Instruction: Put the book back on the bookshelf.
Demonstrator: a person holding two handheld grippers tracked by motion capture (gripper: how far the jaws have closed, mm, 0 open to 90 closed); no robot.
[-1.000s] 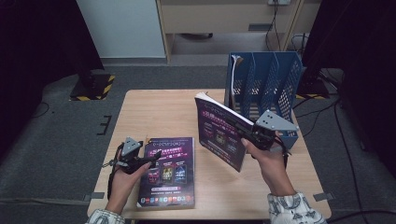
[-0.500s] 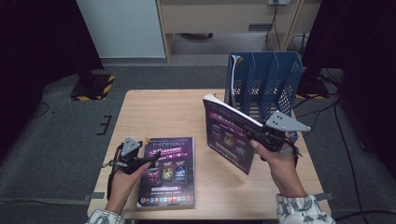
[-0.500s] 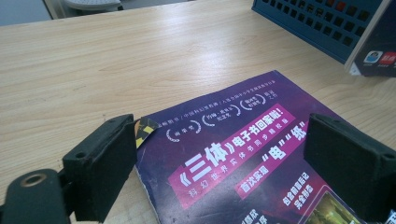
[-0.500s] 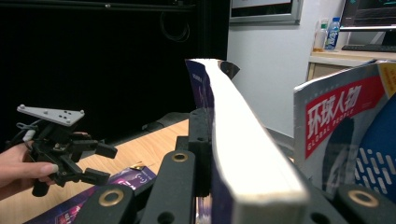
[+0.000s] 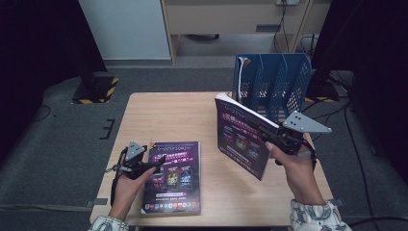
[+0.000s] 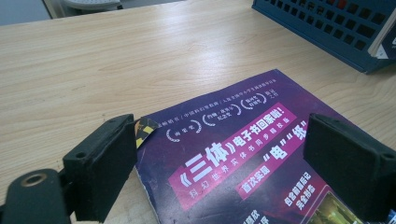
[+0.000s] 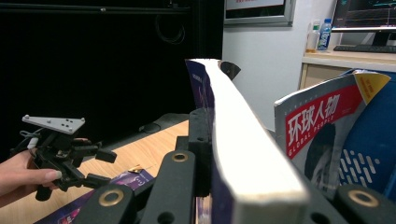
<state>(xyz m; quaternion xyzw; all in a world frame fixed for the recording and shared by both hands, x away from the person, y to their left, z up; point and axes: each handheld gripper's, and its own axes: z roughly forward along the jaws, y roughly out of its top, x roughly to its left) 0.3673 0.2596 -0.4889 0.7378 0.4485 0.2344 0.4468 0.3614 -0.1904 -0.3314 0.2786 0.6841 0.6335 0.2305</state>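
A purple book (image 5: pixel 174 178) lies flat near the table's front left. My left gripper (image 5: pixel 157 162) hovers over its left edge, open, with one pad on each side of the cover's corner (image 6: pixel 233 158) and nothing pressed between them (image 6: pixel 224 170). My right gripper (image 5: pixel 267 135) is shut on a second purple book (image 5: pixel 240 142), held upright and tilted above the table's right half, just in front of the blue file rack (image 5: pixel 272 79). In the right gripper view the book's white page edge (image 7: pixel 243 140) runs between my jaws (image 7: pixel 219 135), and the left gripper (image 7: pixel 100 166) shows farther off.
A magazine with red lettering (image 7: pixel 322 126) stands in the rack's nearest slot. The wooden table (image 5: pixel 168 118) has bare room at the back left and middle. Dark floor and cables surround the table.
My right gripper has carried the upright book to the right and slightly up, closer to the rack. The left gripper and the flat book have not moved.
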